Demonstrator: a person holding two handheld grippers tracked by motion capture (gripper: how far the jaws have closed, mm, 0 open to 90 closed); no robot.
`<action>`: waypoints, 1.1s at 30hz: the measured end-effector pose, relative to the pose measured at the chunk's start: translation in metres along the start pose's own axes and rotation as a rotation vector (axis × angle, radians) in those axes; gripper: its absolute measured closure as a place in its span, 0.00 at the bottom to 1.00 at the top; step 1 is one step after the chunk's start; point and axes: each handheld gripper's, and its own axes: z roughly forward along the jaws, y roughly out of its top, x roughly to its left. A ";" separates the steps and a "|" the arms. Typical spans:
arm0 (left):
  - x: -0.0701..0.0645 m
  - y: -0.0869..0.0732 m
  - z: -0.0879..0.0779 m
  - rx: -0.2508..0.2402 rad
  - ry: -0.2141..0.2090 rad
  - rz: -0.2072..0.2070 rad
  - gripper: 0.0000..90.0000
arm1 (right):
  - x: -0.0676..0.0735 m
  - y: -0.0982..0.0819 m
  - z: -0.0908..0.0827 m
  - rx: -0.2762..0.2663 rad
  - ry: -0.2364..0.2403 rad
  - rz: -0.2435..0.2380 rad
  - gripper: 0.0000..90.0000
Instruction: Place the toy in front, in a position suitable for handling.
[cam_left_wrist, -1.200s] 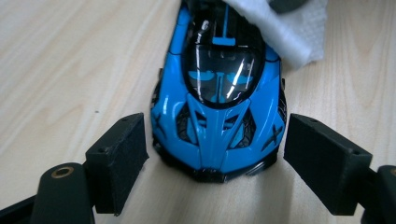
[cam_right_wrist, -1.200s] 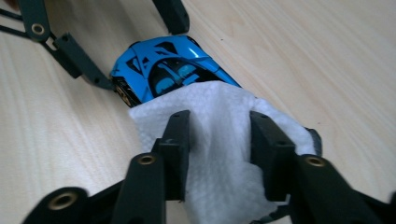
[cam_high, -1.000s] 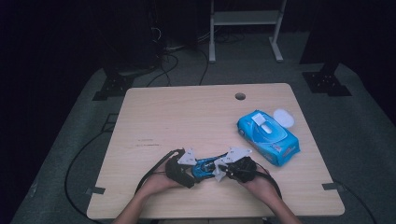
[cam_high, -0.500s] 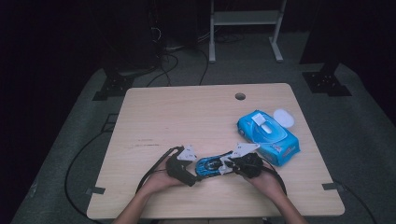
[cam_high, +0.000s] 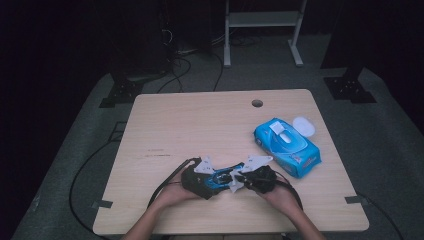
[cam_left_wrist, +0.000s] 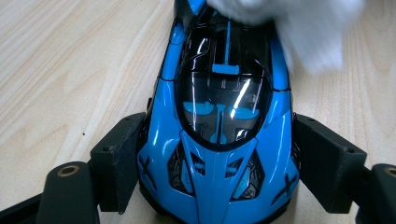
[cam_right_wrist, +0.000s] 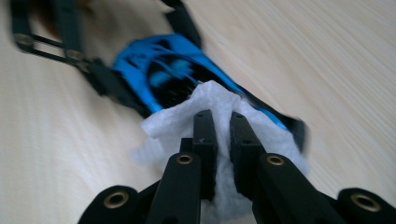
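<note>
- Left tool (cam_left_wrist: 205, 154) clamps the blue toy car (cam_left_wrist: 219, 140) by its flanks, steadying it on the tabletop (cam_high: 200, 125).
- Right tool (cam_right_wrist: 223, 121) pinches a white wipe (cam_right_wrist: 187, 123), pressed onto the car's rear for cleaning.

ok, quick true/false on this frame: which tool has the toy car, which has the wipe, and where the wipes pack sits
1. The left tool grips the blue toy car by its sides. True.
2. The right tool is open and holds nothing. False: it is shut on a white wipe.
3. The wipe is touching the toy car. True: it lies against the car's far end from the left tool.
4. The pack of wipes sits at the left edge of the table. False: it lies on the right side.
5. The lid of the pack of wipes is shut. False: the white flap stands open.
</note>
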 end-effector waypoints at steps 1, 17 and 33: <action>-0.001 0.000 0.000 -0.003 -0.004 0.004 0.27 | -0.006 -0.004 -0.003 0.000 -0.011 0.016 0.92; -0.006 0.003 0.003 -0.009 0.003 0.000 0.28 | -0.007 -0.007 -0.004 0.006 -0.070 0.000 0.92; -0.005 0.000 -0.002 0.014 0.016 -0.002 0.27 | -0.012 -0.013 -0.003 -0.035 -0.020 0.108 0.92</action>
